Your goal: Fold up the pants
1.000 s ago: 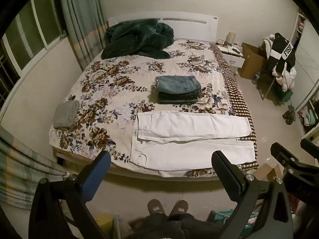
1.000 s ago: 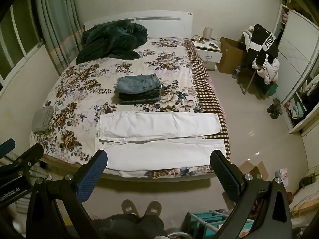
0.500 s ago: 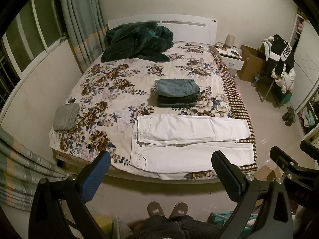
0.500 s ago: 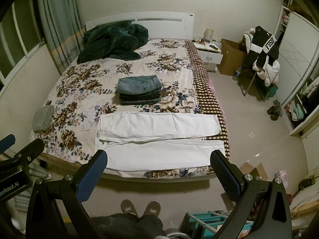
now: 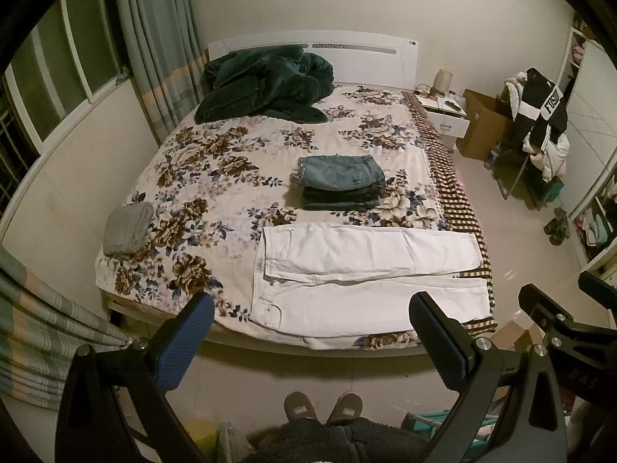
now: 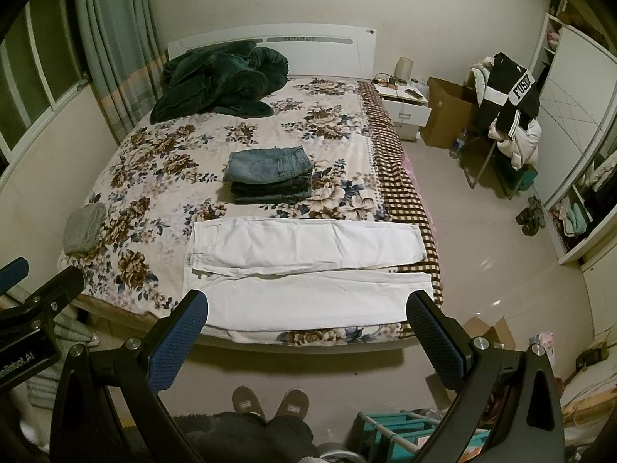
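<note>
White pants (image 5: 366,274) spread flat at bed (image 5: 216,177) foot, long axis crosswise, waist left, cuffs right; left hand-held gripper (image 5: 308,332) and right hand-held gripper (image 6: 306,328) wide open, empty, well back.

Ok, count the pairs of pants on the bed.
4, perhaps more hidden: white pants spread flat at the near edge, and about three folded jeans stacked behind them, mid-bed.

Person (image 5: 324,432) cut off at the bottom edge (only slippers and dark trousers showing), nightstand (image 6: 405,106) clutter too small to identify, jacket (image 6: 515,92) lettering partly hidden, wardrobe shelves (image 6: 574,212) cropped at right
</note>
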`<state>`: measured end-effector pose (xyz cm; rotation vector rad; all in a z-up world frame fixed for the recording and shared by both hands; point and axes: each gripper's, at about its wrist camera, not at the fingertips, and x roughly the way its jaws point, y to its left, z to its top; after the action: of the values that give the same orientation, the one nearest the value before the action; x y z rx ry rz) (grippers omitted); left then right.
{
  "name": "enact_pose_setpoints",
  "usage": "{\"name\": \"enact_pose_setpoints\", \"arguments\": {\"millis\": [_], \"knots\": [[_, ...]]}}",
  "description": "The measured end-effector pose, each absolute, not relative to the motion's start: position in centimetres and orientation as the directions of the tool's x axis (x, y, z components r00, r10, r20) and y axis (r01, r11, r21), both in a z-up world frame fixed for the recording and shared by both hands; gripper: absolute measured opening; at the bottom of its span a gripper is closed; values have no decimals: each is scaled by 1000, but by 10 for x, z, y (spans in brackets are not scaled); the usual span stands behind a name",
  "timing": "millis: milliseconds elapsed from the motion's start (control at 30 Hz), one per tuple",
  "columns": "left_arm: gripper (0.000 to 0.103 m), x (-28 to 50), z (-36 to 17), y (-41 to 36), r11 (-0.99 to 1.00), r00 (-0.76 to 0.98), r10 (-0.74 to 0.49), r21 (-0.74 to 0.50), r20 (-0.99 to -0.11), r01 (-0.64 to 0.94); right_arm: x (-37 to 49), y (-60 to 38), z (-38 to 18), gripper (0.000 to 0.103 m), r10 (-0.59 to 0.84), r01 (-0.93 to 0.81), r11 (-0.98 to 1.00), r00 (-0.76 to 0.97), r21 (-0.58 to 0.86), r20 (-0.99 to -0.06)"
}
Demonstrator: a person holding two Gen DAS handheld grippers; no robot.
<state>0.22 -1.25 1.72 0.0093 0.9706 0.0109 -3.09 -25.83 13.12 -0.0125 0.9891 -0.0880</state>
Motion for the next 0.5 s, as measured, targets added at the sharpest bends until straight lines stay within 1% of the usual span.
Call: {"name": "enact_pose_setpoints", "arguments": {"millis": [200,500], "knots": [[103,1,16,-12,1000,566,13,12,-824,-6,-36,-264,144,103,-69,55,997,542,-46,-837],[103,1,16,-12,1000,566,12,10,-824,-6,-37,-262,145,103,-73,59,997,547,-49,-834]]}}
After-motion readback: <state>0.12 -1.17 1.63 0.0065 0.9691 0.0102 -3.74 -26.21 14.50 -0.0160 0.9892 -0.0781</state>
